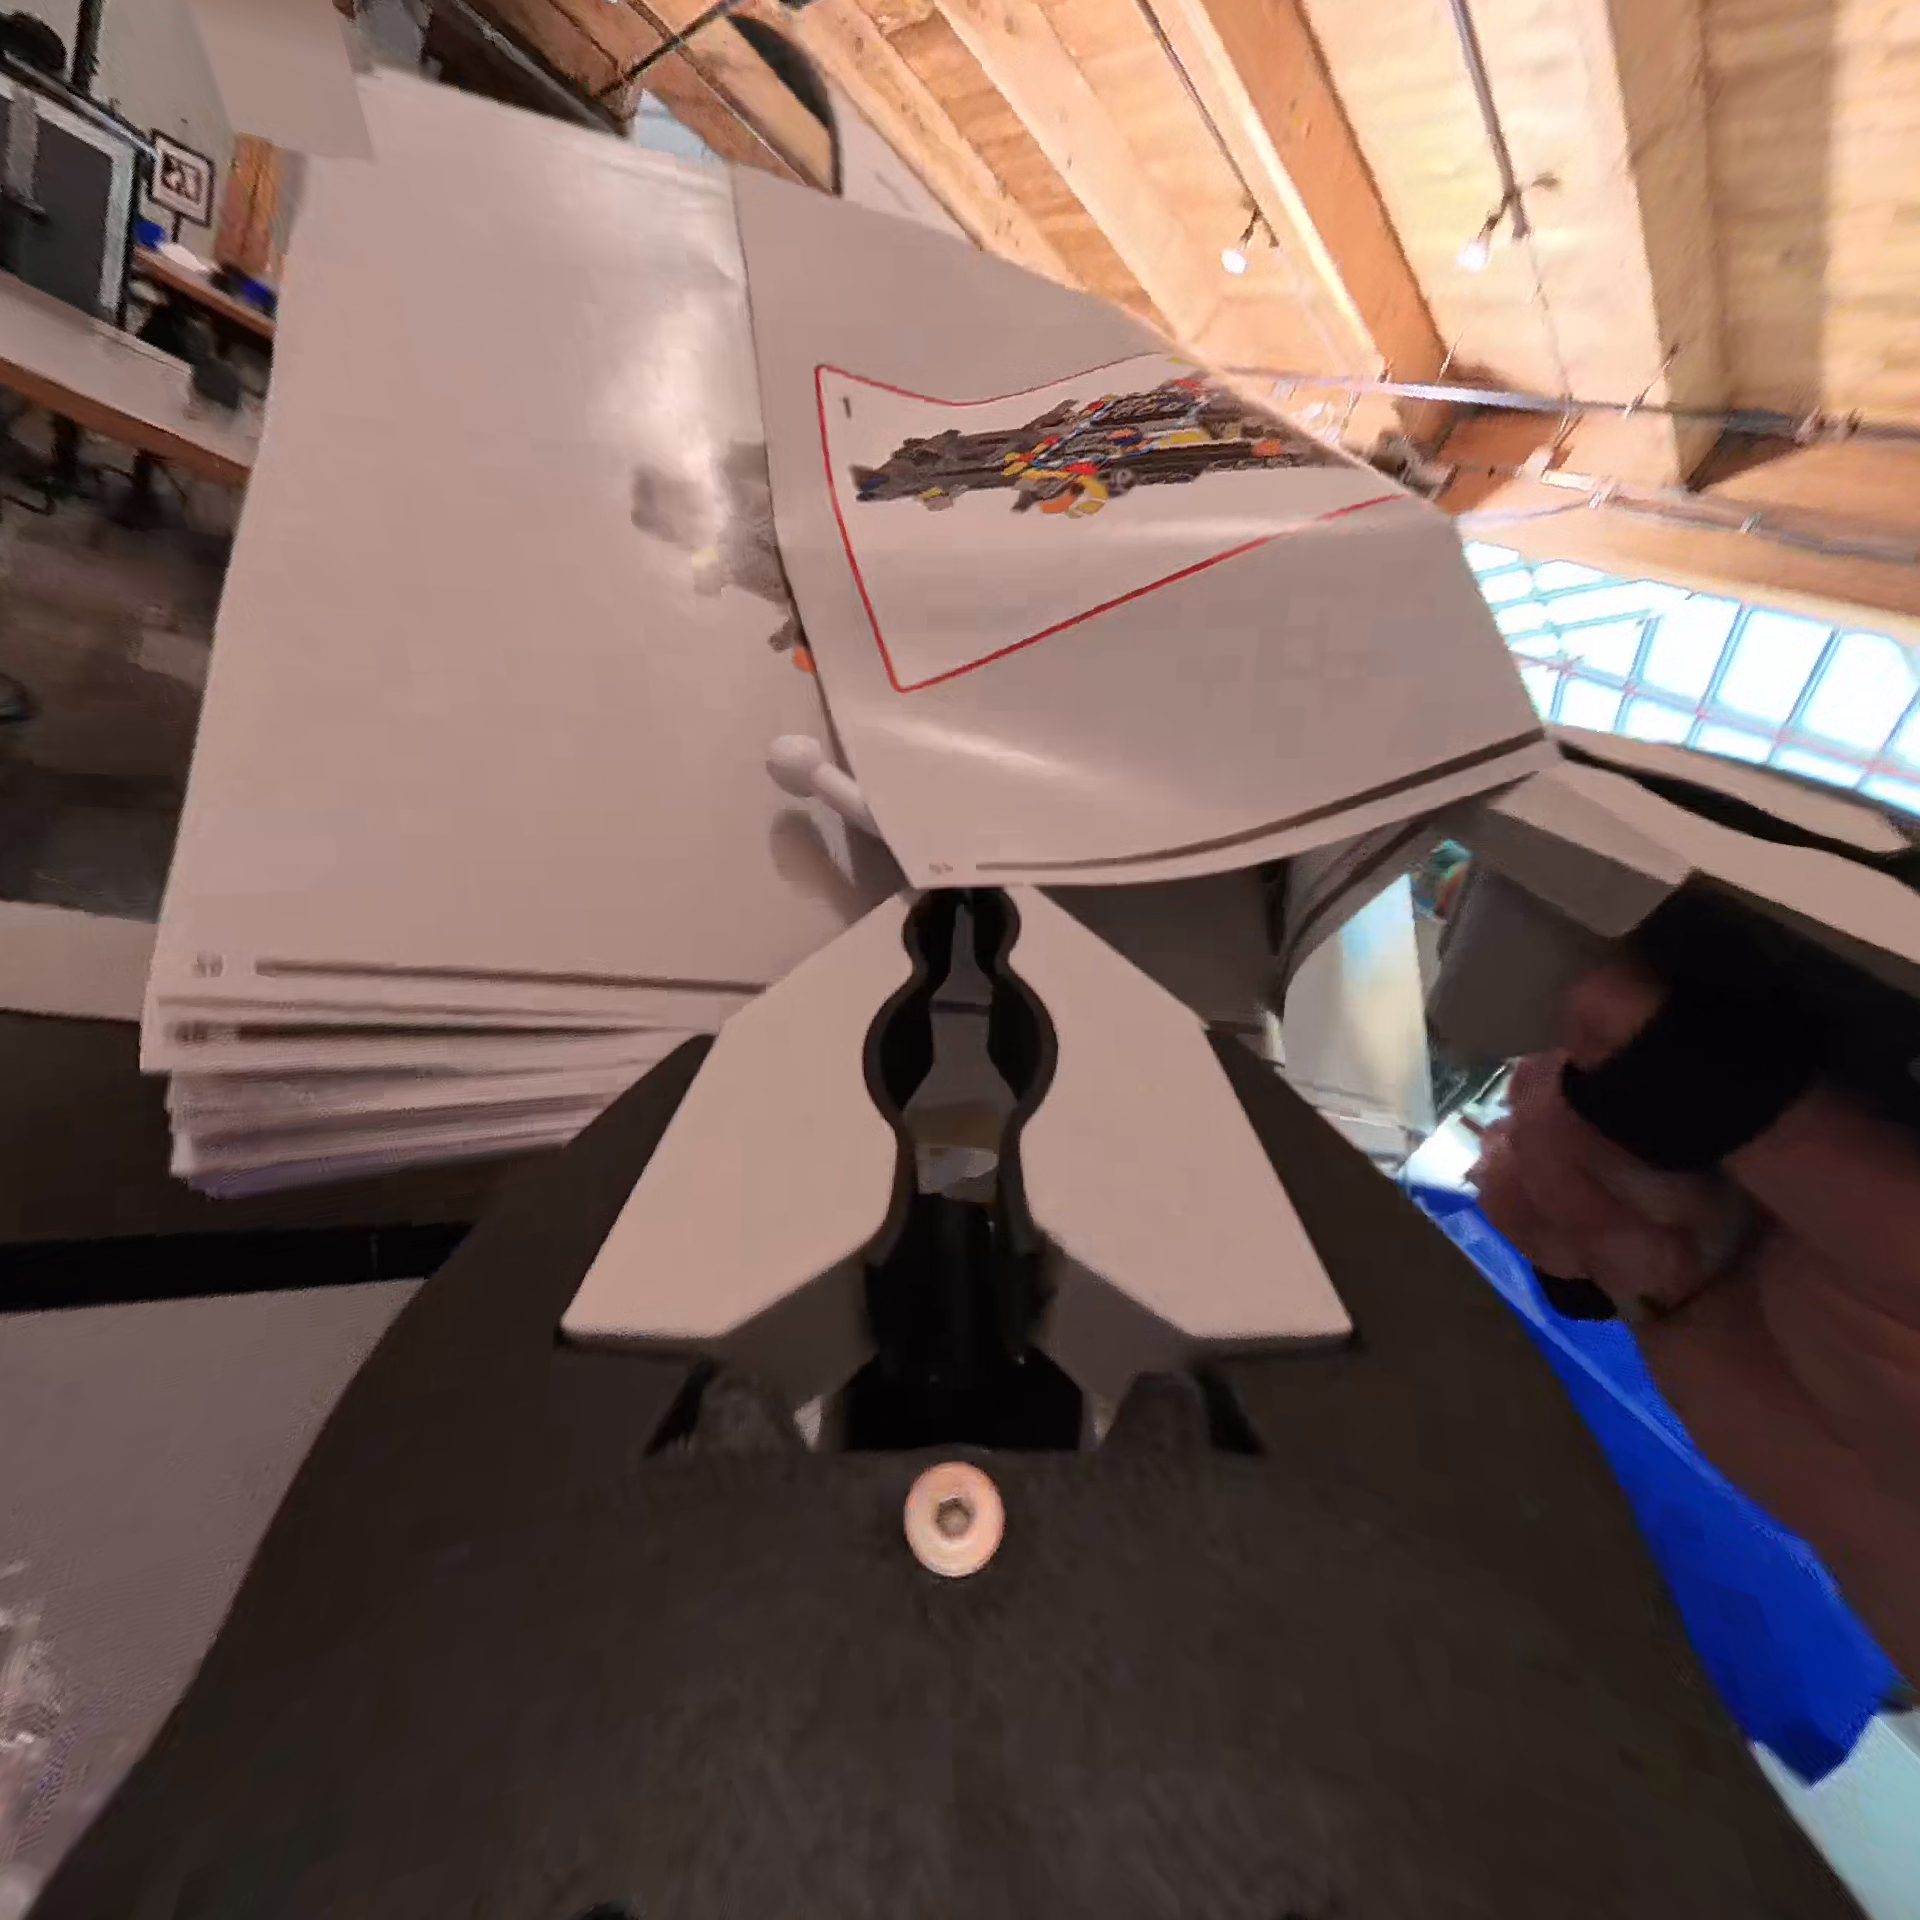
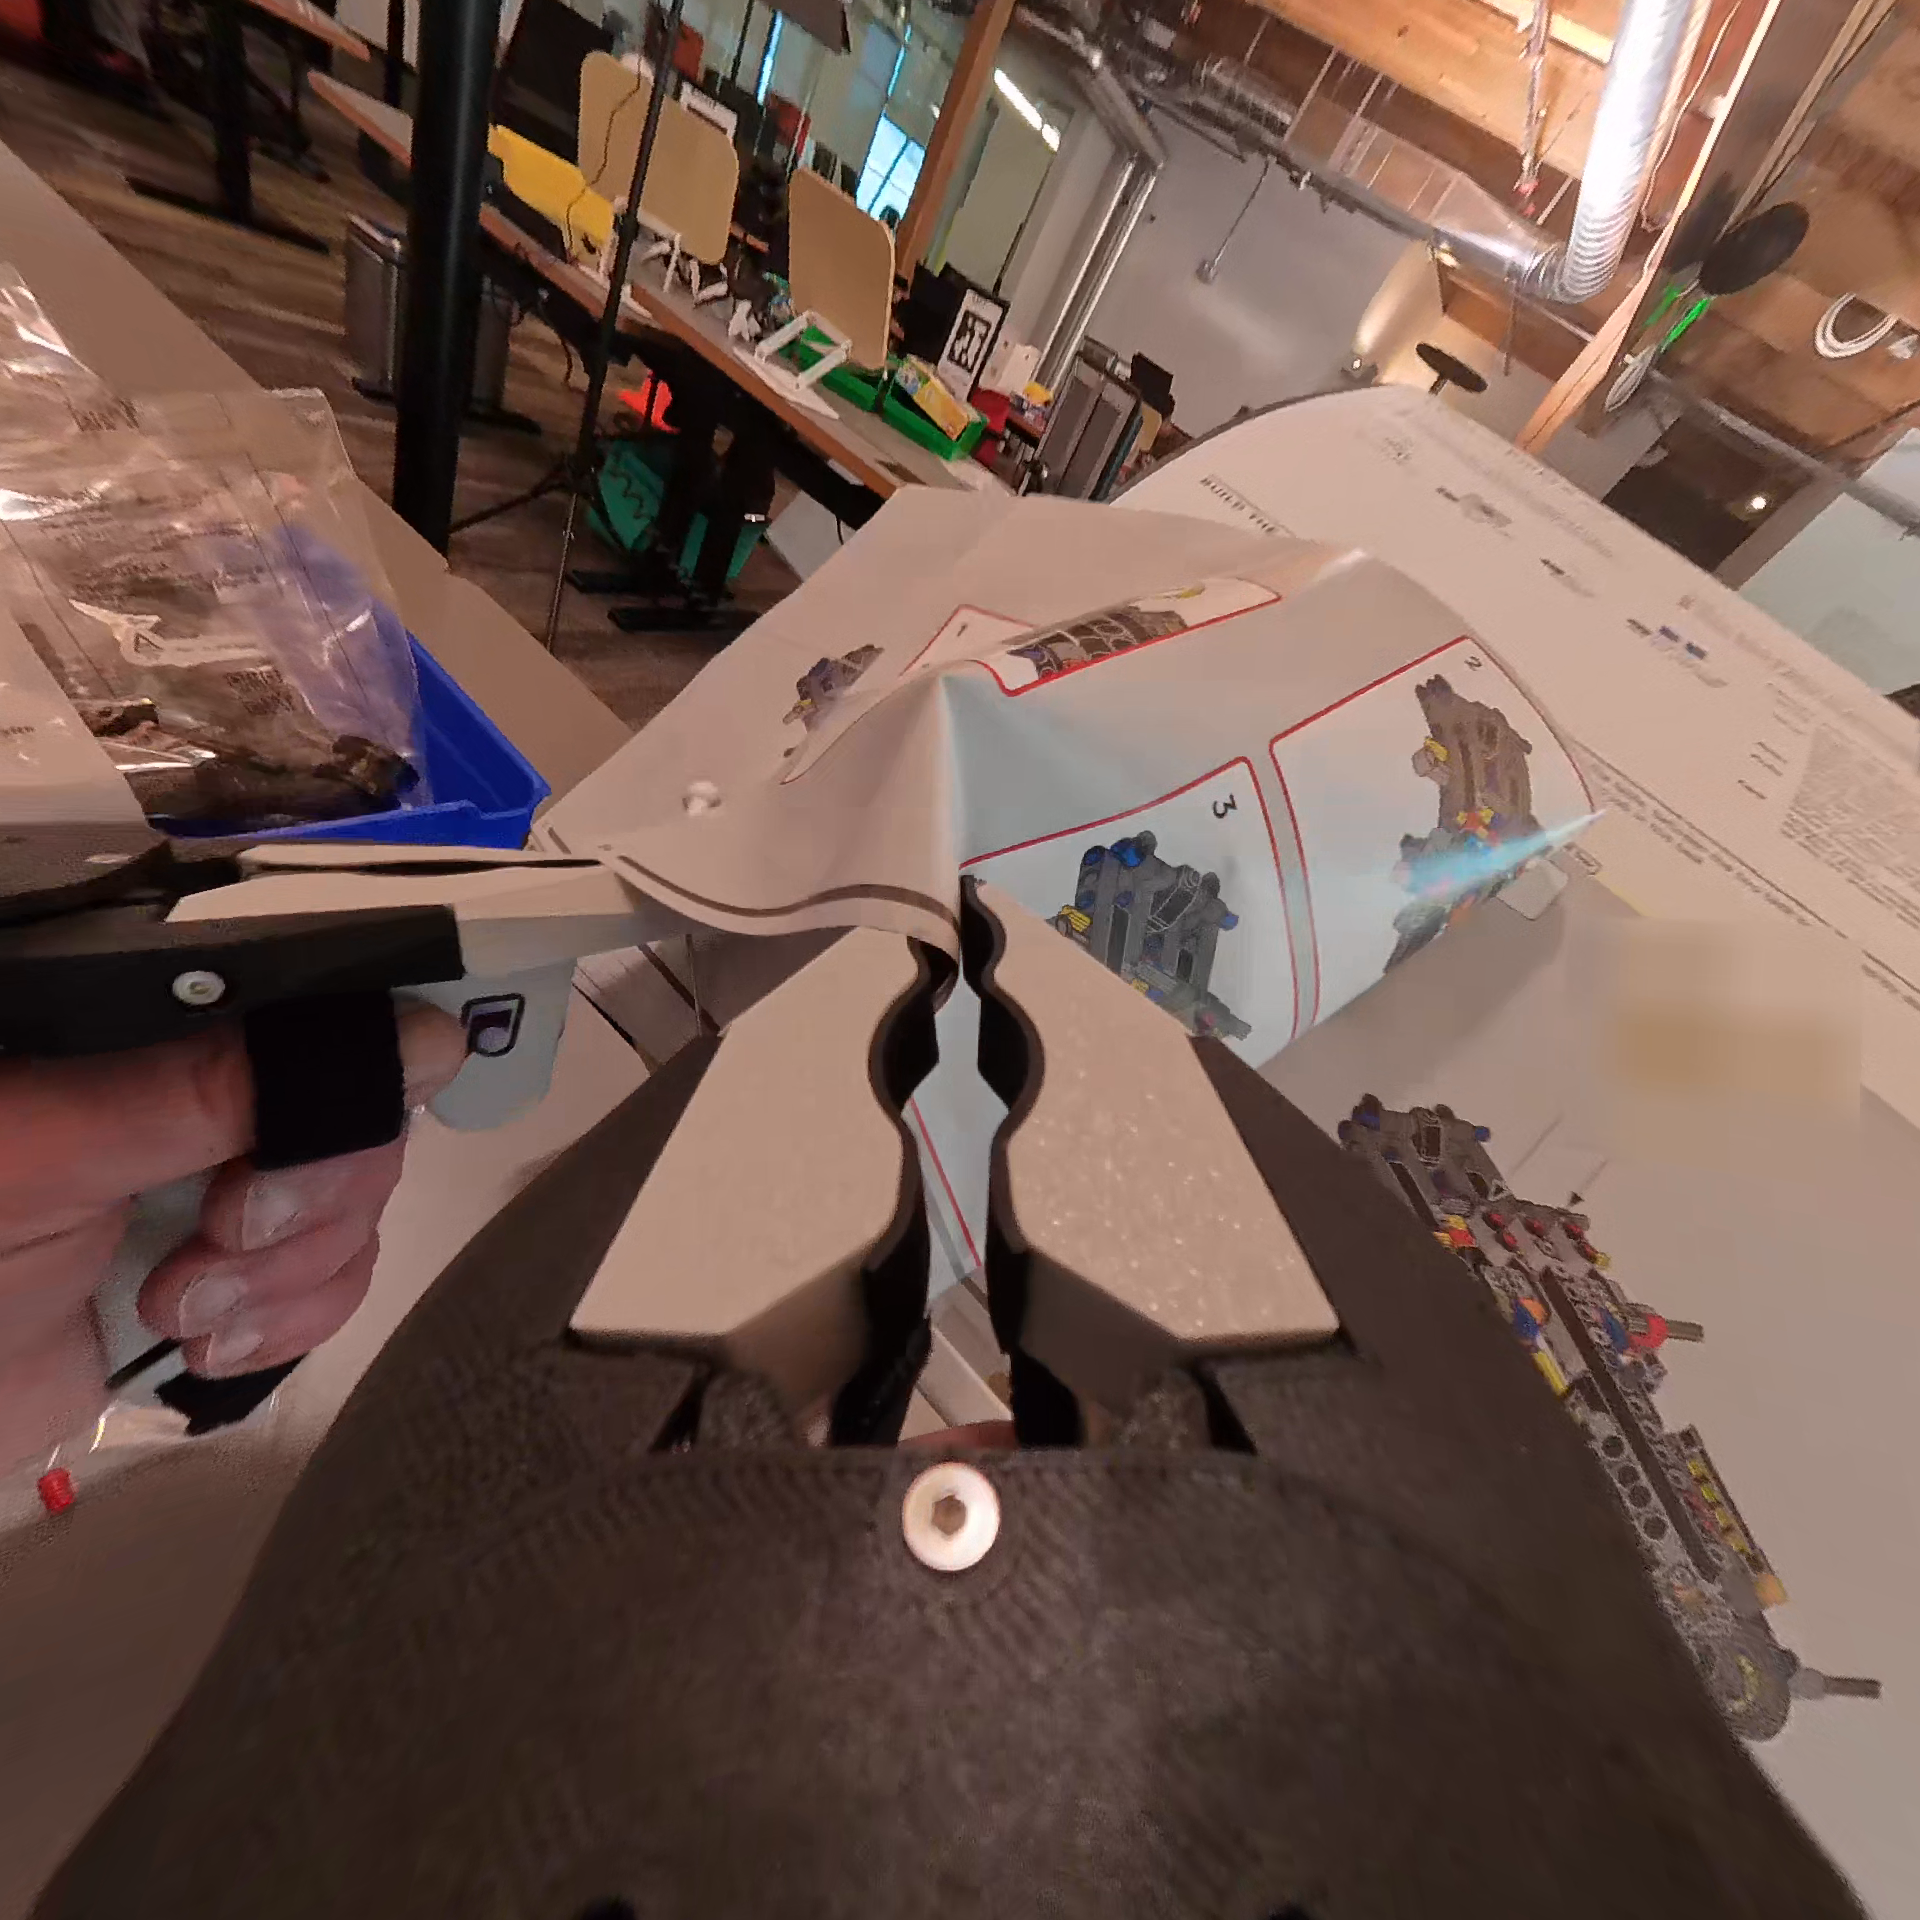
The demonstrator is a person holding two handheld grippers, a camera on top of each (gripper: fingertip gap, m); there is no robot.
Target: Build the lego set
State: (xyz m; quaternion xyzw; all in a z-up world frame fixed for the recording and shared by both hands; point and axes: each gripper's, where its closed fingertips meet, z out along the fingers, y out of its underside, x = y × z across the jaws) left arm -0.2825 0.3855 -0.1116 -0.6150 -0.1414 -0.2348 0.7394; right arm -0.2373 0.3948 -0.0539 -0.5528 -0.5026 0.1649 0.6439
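The lego instruction booklet (image 1: 468, 644) lies open on the table. One page (image 1: 1122, 665) is lifted and curled, and it shows red-framed build steps. My left gripper (image 1: 961, 896) is shut on that page's lower edge. In the right wrist view the same page (image 2: 1039, 727) is bent into a fold. My right gripper (image 2: 951, 930) is shut on its edge at the fold, and the left gripper (image 2: 592, 883) pinches the edge farther left. A long grey lego assembly (image 2: 1558, 1382) shows on the white sheet at the right. I cannot tell whether it is printed or real.
A blue bin (image 2: 468, 774) holds clear plastic bags of parts (image 2: 208, 582) at the left; it also shows in the left wrist view (image 1: 1683, 1475). A hand (image 1: 1662, 1164) holds the right gripper's grip. A small red piece (image 2: 57, 1491) lies near the left edge. Desks and chairs stand beyond the table. The left gripper's tips are roughly 8 cm from the right gripper's.
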